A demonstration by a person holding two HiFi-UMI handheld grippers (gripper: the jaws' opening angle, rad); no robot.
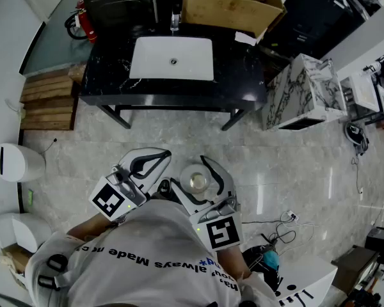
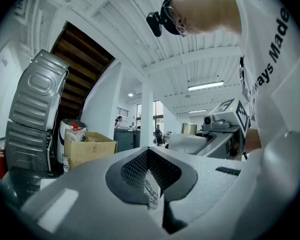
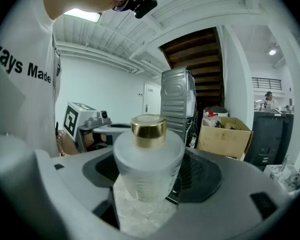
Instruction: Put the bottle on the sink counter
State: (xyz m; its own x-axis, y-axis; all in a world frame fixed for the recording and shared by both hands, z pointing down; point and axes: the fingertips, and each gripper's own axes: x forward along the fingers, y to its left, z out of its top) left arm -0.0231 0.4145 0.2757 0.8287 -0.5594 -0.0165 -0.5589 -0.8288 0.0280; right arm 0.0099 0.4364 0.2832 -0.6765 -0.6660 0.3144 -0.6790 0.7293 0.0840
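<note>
A frosted bottle [image 3: 149,159] with a gold cap stands upright between the jaws of my right gripper [image 3: 152,178], which is shut on its body. From the head view the bottle [image 1: 196,181] shows in the right gripper [image 1: 193,174], held over the floor in front of the person. My left gripper [image 1: 161,155] hangs just to its left, jaws shut with nothing in them; its dark pads [image 2: 135,171] meet. The black sink counter [image 1: 237,82] with its white basin [image 1: 173,59] lies ahead, a stretch of marble floor away.
A faucet [image 1: 174,21] and a cardboard box [image 1: 230,5] stand at the counter's back. A marble-patterned cabinet [image 1: 304,91] is right of the counter. Wooden pallets [image 1: 48,101] and a white bin [image 1: 16,162] are at the left; cables [image 1: 281,226] lie on the floor at the right.
</note>
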